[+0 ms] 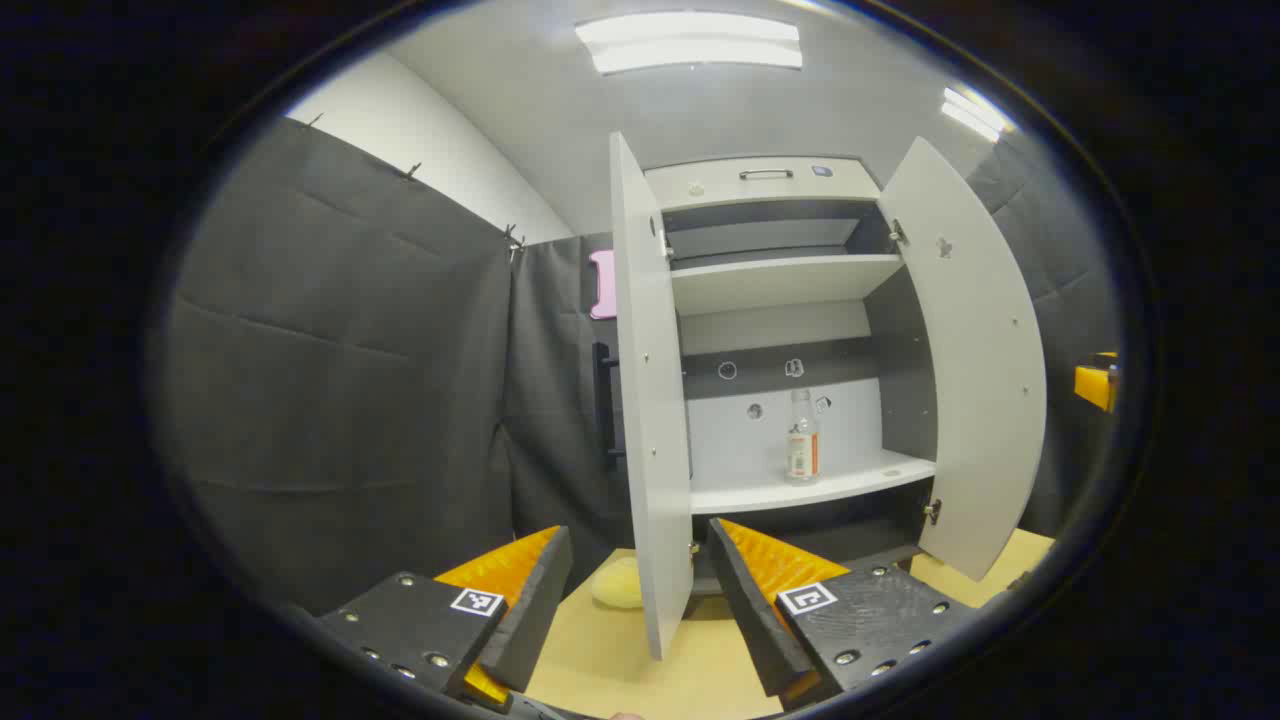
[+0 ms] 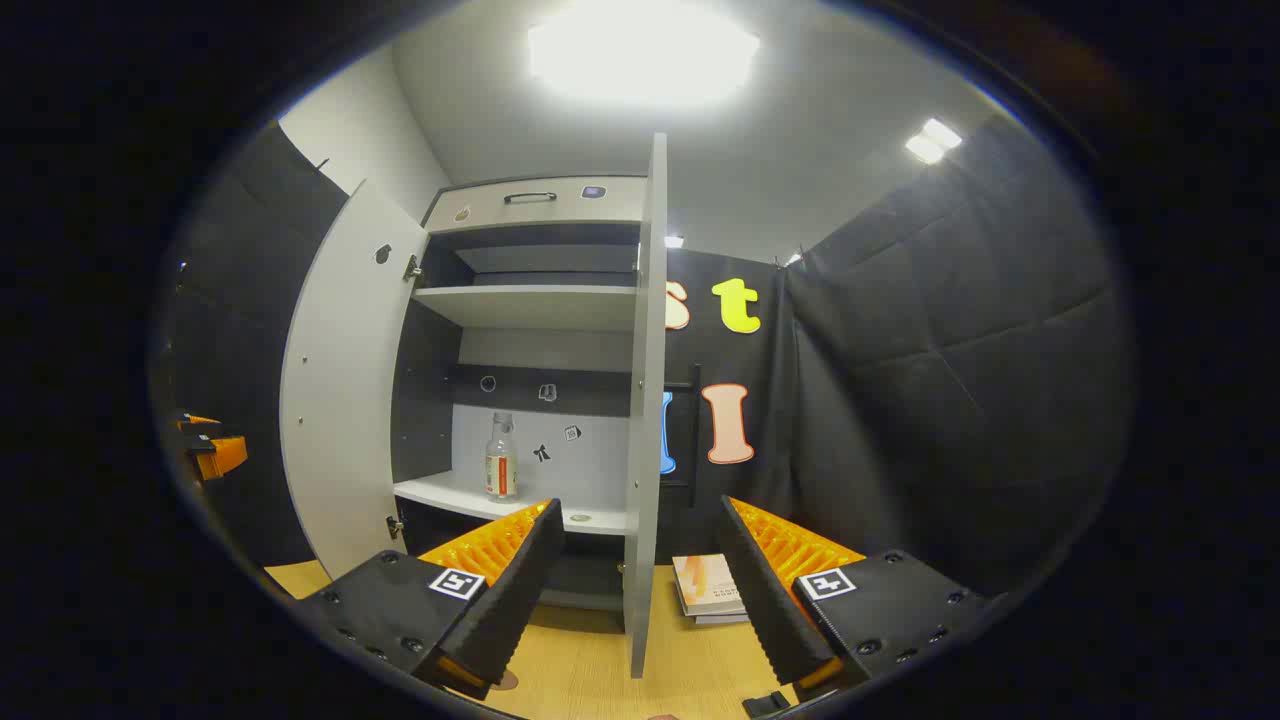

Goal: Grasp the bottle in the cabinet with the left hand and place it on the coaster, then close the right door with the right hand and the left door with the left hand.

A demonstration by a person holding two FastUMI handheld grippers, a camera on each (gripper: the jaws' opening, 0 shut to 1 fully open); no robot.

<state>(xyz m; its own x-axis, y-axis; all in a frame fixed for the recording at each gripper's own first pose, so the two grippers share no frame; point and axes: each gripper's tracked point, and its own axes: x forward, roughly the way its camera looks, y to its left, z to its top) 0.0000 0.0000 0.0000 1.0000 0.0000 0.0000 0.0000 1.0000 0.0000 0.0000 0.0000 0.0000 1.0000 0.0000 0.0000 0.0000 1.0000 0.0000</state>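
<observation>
Wooden table (image 1: 600, 650) beneath black-draped booth

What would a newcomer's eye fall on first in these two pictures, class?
The cabinet standing with both doors swung wide open. Next, the lone bottle upright on its lower shelf. Both grippers are open, well short of the shelf.

Both views face the open cabinet (image 1: 780, 330), seemingly from nearby.
</observation>
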